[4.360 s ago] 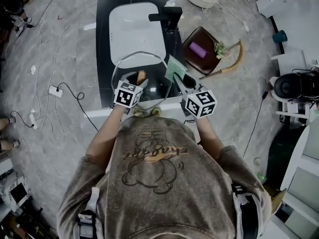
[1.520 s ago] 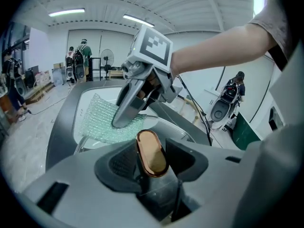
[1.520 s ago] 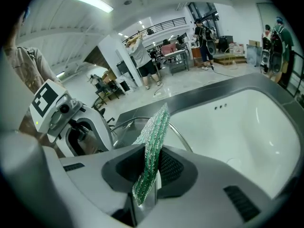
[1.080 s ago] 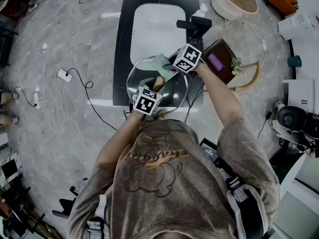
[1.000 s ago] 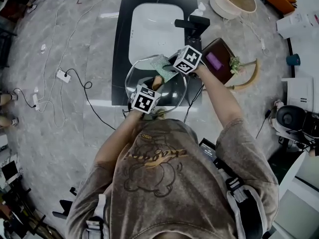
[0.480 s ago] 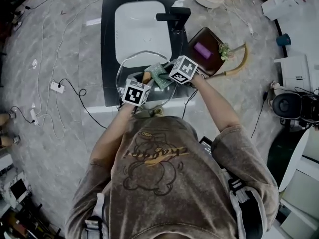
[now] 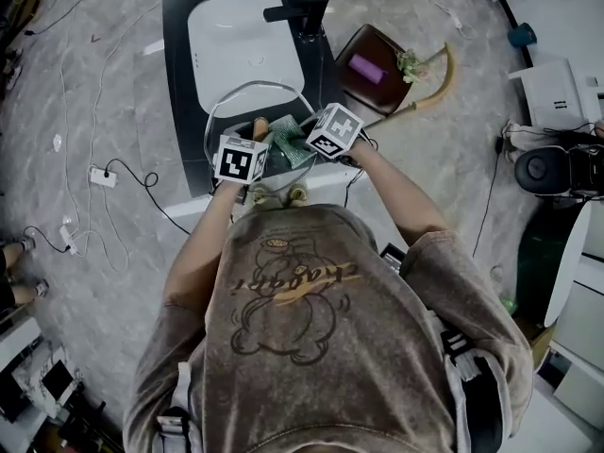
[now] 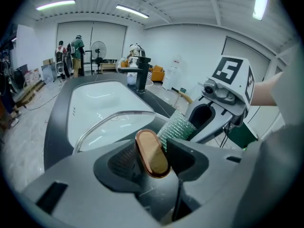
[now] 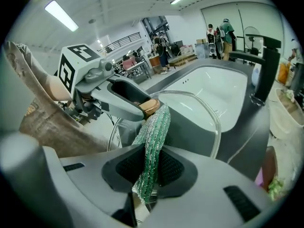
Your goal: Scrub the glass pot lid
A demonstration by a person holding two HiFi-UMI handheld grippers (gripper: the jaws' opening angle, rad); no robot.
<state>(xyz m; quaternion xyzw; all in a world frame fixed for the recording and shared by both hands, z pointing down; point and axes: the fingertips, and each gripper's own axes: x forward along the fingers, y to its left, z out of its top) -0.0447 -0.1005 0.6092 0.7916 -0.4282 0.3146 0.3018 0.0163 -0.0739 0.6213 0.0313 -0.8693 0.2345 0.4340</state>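
The scrubbing step is judged to be under way. The glass pot lid (image 8: 111, 127) is held up, tilted, over the dark worktop (image 7: 179, 111), just in front of the white sink (image 7: 243, 45), and it is carried by its copper-coloured knob (image 8: 152, 148), on which the left claw (image 8: 154, 158) is clamped. The right claw (image 9: 148, 167) is closed on a green ribbed scouring cloth (image 9: 154, 132), whose free end is laid against the lid just beside the knob; firm contact with the glass cannot be confirmed. For the next move, the cloth would probably need to be pressed flat on the glass and drawn from the knob out toward the rim, while the lid is kept steady or turned by its knob so that the untouched areas are reached. The lid is seen as clear, round glass with a thick, bright rim, and the sink can be made out through it. Neither suds nor dirt can be made out on it.
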